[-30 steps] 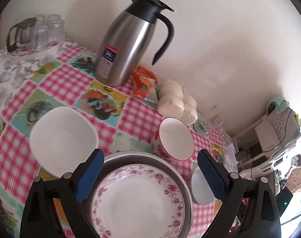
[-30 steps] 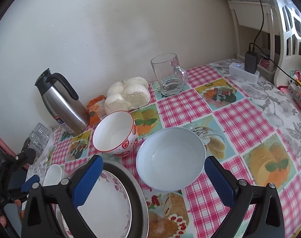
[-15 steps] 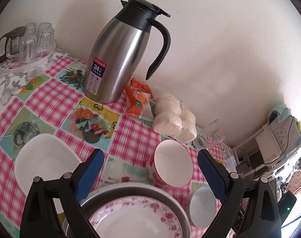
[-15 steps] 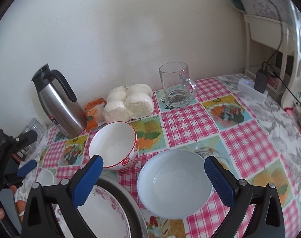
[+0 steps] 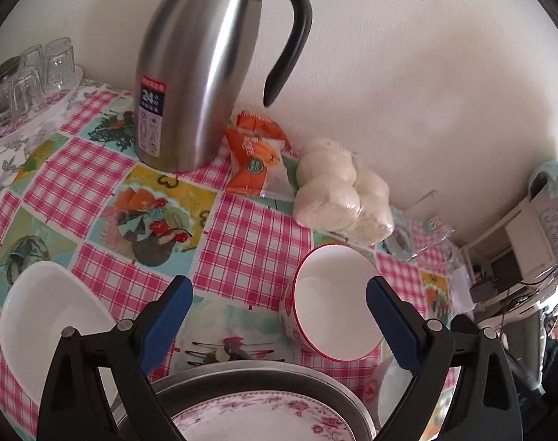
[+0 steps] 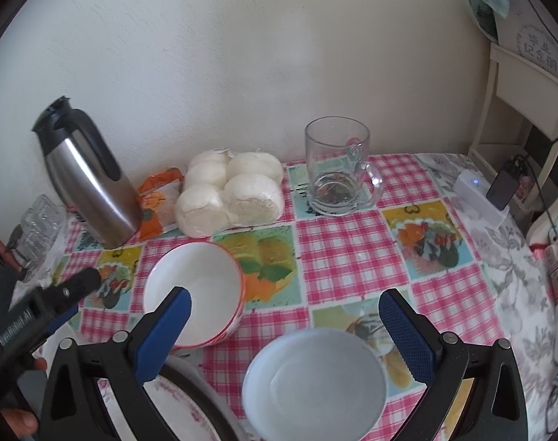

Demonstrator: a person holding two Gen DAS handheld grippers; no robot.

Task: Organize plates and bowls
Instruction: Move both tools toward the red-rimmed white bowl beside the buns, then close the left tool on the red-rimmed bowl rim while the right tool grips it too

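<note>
In the left wrist view my left gripper [image 5: 279, 325] is open, low over the table. A red-rimmed white bowl [image 5: 334, 316] stands between its fingers, close to the right one. A floral plate [image 5: 264, 422] lies in a metal basin [image 5: 242, 375] at the bottom edge. A squarish white bowl [image 5: 47, 327] sits at the left. My right gripper [image 6: 286, 332] is open above a plain white bowl [image 6: 315, 382]. The red-rimmed bowl [image 6: 194, 290] stands behind its left finger, and the floral plate [image 6: 179, 411] shows at the lower left.
A steel thermos [image 5: 201, 73], an orange packet [image 5: 255, 161] and bagged buns [image 5: 337, 191] line the wall. Upturned glasses [image 5: 25, 81] stand far left. A glass mug [image 6: 337, 169] and a white charger [image 6: 477, 198] sit to the right. A small bowl [image 5: 396, 393] lies beside the basin.
Both grippers have moved forward and lower toward the wall. The left one has closed in on the red-rimmed bowl, and the floral plate has slid to the bottom edge. Both stay open.
</note>
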